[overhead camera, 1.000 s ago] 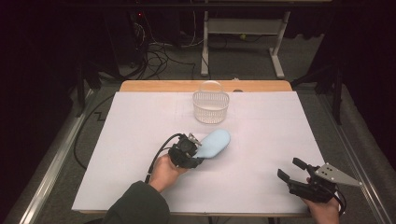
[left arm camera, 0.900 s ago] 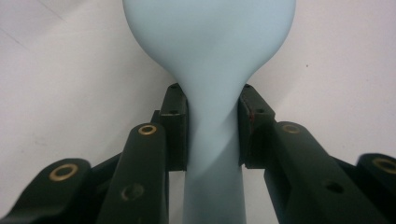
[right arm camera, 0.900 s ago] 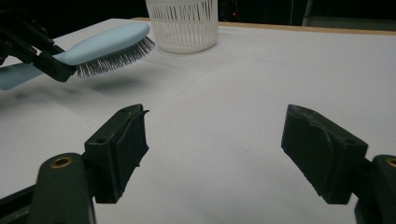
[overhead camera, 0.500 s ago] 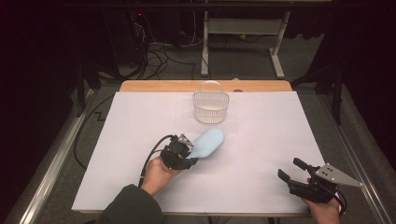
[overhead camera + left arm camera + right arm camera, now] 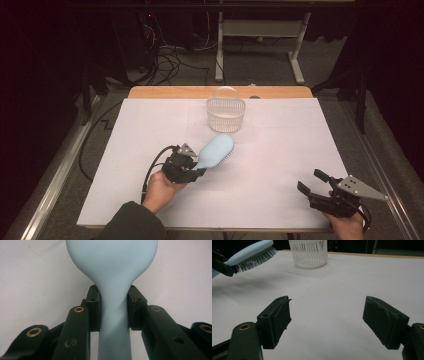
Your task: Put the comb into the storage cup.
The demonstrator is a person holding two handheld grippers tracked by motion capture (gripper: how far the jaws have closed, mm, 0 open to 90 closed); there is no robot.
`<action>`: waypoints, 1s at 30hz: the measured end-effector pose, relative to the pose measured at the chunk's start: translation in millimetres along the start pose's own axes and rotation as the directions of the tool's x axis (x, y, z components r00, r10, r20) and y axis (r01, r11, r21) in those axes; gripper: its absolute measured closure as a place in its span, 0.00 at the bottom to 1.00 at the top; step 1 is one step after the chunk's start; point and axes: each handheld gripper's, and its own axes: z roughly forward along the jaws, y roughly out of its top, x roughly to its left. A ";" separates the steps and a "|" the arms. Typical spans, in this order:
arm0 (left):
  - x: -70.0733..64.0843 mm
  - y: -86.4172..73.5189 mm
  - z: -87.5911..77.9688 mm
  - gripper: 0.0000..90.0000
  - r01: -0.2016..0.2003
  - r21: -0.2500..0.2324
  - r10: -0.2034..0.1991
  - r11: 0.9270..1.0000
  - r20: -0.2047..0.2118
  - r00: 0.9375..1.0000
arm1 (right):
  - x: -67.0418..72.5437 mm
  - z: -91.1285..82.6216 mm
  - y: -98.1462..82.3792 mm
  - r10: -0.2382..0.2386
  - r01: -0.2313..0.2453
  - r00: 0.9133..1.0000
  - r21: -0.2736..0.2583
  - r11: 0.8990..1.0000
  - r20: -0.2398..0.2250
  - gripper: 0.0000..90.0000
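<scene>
A light blue hairbrush [image 5: 216, 150] hangs a little above the white table, bristles facing down, its head angled toward the basket. My left gripper [image 5: 196, 165] is shut on its handle [image 5: 113, 315], with both pads pressed against the narrow neck. A white slatted plastic basket [image 5: 226, 114] stands at the back centre of the table, beyond the brush head. At the front right corner my right gripper [image 5: 311, 182] is open, with only bare table between its fingers [image 5: 278, 315]. The right gripper view catches the brush [image 5: 253, 256] at far left and the basket [image 5: 308, 252] behind it.
The white sheet [image 5: 280, 150] covers the table, with a wooden edge [image 5: 175, 92] along the back. A black cable [image 5: 156, 162] trails from the left gripper. Beyond the table lie floor cables [image 5: 170, 55] and a white stand's legs [image 5: 260, 35].
My left hand has carried the brush leftward and slightly up, still gripped by the handle. The right gripper has stayed where it was.
</scene>
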 end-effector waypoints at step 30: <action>9.8 -53.5 -48.9 0.75 0.066 -0.244 -0.072 0.968 -0.015 0.997 | 11.8 -0.6 8.4 -0.009 0.009 1.000 -0.021 1.000 -0.010 0.29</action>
